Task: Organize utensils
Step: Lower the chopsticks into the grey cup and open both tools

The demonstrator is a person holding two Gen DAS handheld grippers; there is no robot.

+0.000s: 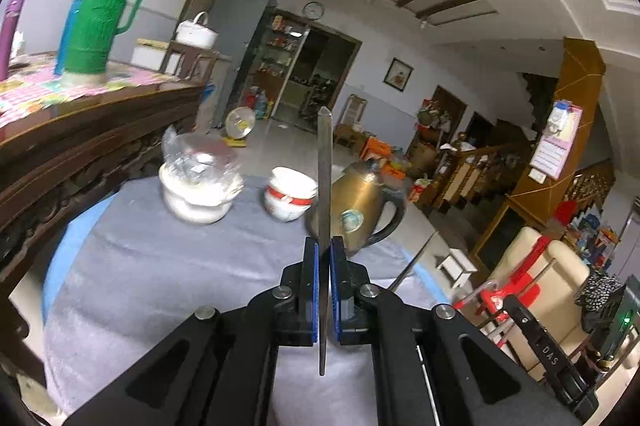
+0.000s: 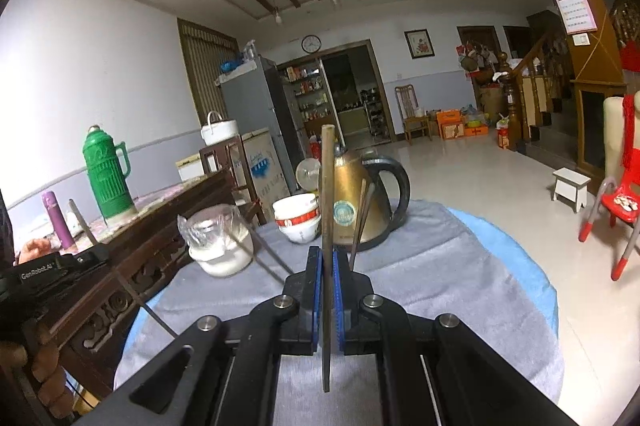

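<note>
I have one chopstick in each set of jaws. My left gripper (image 1: 324, 246) is clamped on a grey chopstick (image 1: 323, 162) that stands nearly upright between the blue pads, its tip high above the tabletop (image 1: 160, 266) and its lower end hanging below the pads. My right gripper (image 2: 329, 260) is clamped the same way on a brownish chopstick (image 2: 327, 186), also close to vertical.

So, as I judge it, the picking-up is partly done: two sticks are off the cloth and in hand. More remains. In the right wrist view a pair of dark chopsticks (image 2: 362, 222) leans in front of the brass kettle (image 2: 360, 202), and another thin stick (image 2: 264, 258) lies slanted just beside the white jar (image 2: 220, 246) wrapped in plastic. I can't tell exactly what these rest on.

I see no holder or tray meant for utensils. The stacked bowls (image 2: 298, 218) stand between jar and kettle, but whether they are the destination I cannot say. Nothing looks sorted yet; the placing and the remaining sticks are still ahead of me.
</note>
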